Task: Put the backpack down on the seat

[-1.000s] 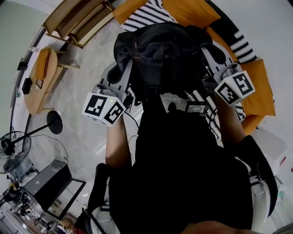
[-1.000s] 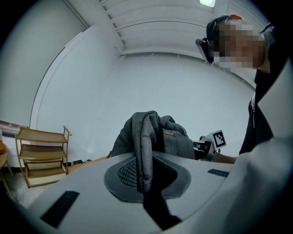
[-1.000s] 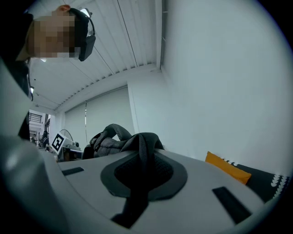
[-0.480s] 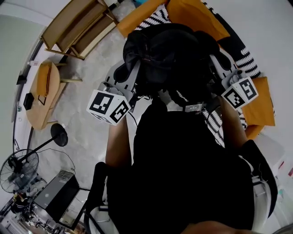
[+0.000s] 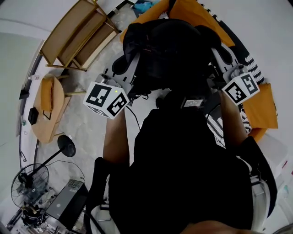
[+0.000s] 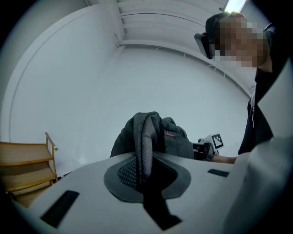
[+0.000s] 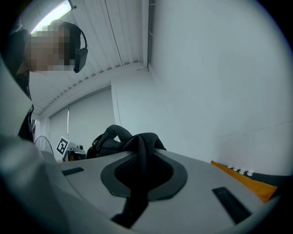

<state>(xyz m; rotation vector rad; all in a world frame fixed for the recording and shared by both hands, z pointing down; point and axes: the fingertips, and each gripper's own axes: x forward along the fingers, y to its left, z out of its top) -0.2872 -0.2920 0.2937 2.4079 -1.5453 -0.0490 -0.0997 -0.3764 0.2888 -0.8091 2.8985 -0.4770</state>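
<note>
A black backpack (image 5: 167, 48) hangs between my two grippers, above the front of the orange sofa (image 5: 194, 13). In the head view my left gripper (image 5: 132, 61) holds its left side and my right gripper (image 5: 215, 57) its right side. In the left gripper view a grey mesh strap (image 6: 144, 146) runs up through the shut left gripper (image 6: 146, 171), with the backpack's body (image 6: 176, 141) behind it. The right gripper (image 7: 142, 176) in its own view is shut on a dark strap (image 7: 139, 153). The backpack hides most of the seat.
Black-and-white striped cushions (image 5: 252, 68) and an orange cushion (image 5: 261, 107) lie on the sofa at the right. At the upper left stands a wooden shelf (image 5: 75, 32), below it a round wooden table (image 5: 48, 107). A floor lamp base (image 5: 66, 146) and a fan (image 5: 29, 183) stand at the lower left.
Both grippers have carried the backpack forward, further over the orange sofa. The shelf, table and fan have slid down and left in the head view. Both grips are unchanged.
</note>
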